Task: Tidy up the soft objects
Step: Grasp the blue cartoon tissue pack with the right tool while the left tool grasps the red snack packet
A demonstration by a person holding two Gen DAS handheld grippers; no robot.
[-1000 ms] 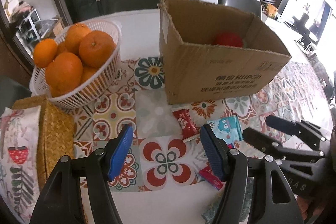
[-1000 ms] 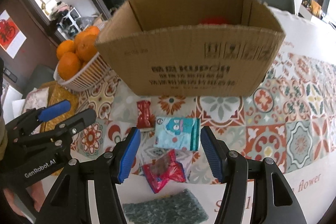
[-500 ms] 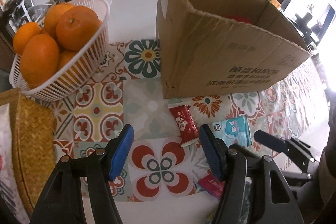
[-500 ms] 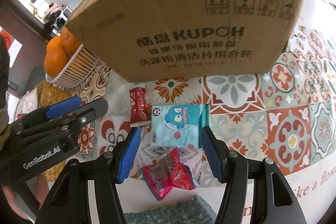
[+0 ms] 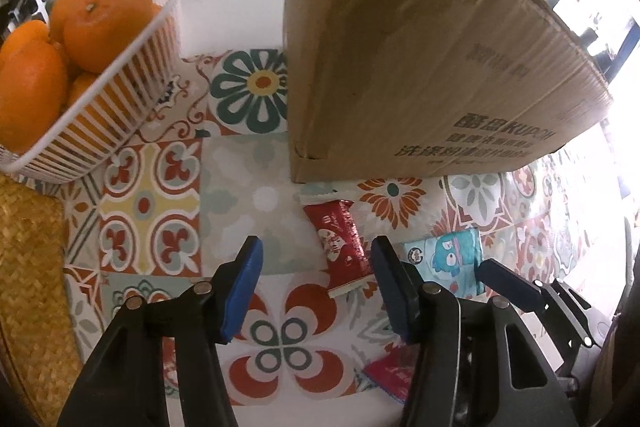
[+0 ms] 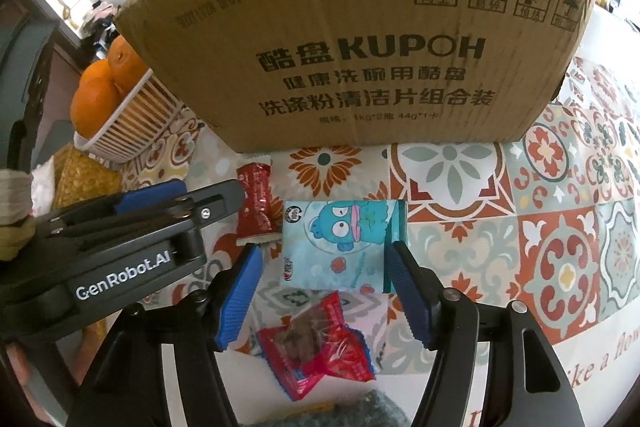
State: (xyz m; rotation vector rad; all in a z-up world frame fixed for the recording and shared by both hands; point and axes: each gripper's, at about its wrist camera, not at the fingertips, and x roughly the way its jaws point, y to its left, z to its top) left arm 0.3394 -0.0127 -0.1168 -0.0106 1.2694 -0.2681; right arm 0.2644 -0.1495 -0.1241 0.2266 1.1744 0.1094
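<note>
Nearest the right wrist camera lies the edge of a grey-green textured cloth (image 6: pixel 360 413), and just beyond it a red snack packet (image 6: pixel 316 343) rests on the patterned tablecloth (image 6: pixel 560 259) between the arms of the right gripper (image 6: pixel 326 297). That gripper is tipped down toward the table with its blue pads spread wide and nothing between them; its tips reach the near corners of a blue cartoon tissue pack (image 6: pixel 340 243), one on each side, though contact cannot be told.

The left gripper (image 5: pixel 316 287) points forward and down beside it, also spread wide and empty. A red wrapped bar (image 5: pixel 340 243) lies between its tips, closer to the right-hand pad, with its far end near the base of the cardboard box (image 5: pixel 420 67). In the left wrist view the tissue pack (image 5: pixel 448 263) sits just right of that bar, and the right gripper's tip (image 5: pixel 508 287) reaches in beside it. In the right wrist view the left gripper (image 6: pixel 160 211) crosses from the left, partly covering the bar (image 6: pixel 256 199).

Further back the box stands upright, filling much of both views. To its left a white basket (image 5: pixel 132 99) holds oranges (image 5: pixel 100 23), with a woven mat (image 5: pixel 32 267) near it.
</note>
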